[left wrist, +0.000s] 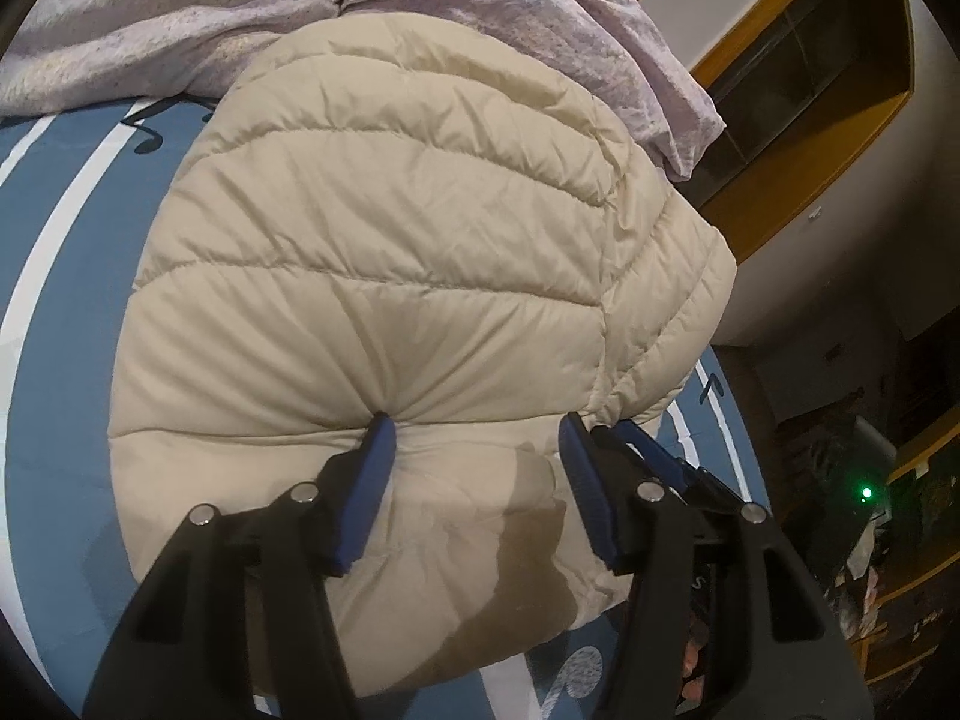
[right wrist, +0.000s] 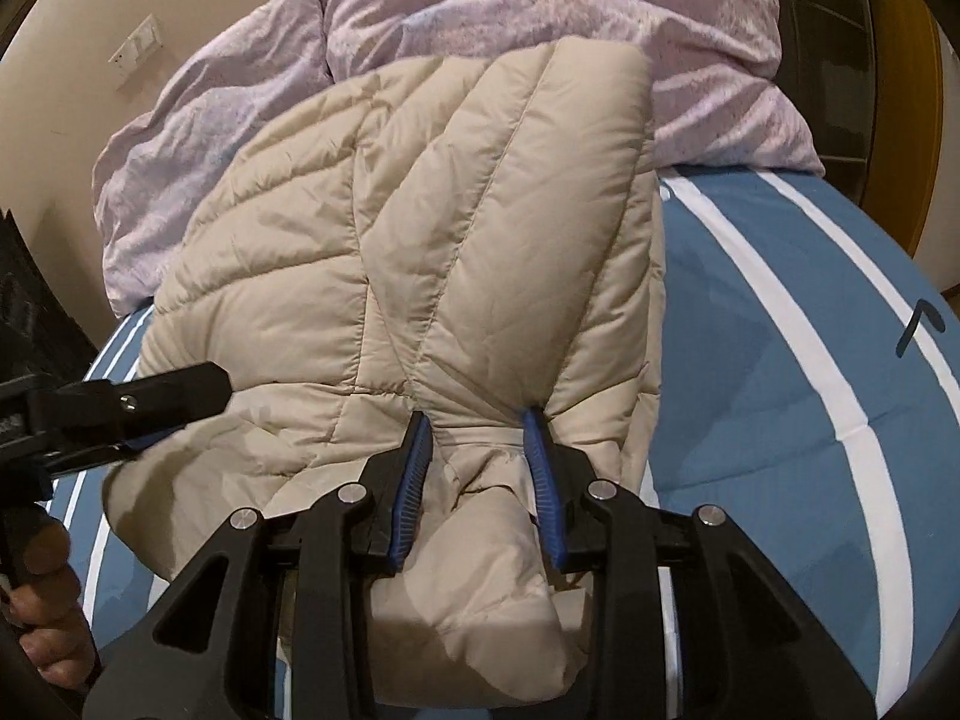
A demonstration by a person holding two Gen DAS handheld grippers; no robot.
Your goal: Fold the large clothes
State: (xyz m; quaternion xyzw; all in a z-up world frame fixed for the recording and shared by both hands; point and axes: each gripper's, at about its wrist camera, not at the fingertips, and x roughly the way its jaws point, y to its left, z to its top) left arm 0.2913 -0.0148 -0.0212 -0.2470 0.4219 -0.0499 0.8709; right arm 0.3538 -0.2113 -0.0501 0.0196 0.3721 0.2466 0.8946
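Near edge of the beige puffer jacket [right wrist: 384, 252] hidden beneath the right tool [right wrist: 480, 420], person's hand [right wrist: 42, 612] cut off at lower left, dim clutter [left wrist: 870, 540] at far right unreadable

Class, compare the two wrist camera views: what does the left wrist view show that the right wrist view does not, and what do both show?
Only the left wrist view: dark wooden shelving, a small green light and the left gripper's blue pads pinching a bunched padded edge.

Only the right wrist view: a white wall switch plate, a hand holding the other tool, and the right gripper clamped on a narrow fold.

Both: the beige quilted puffer jacket, the crumpled lilac duvet and the blue, white-striped bedsheet.
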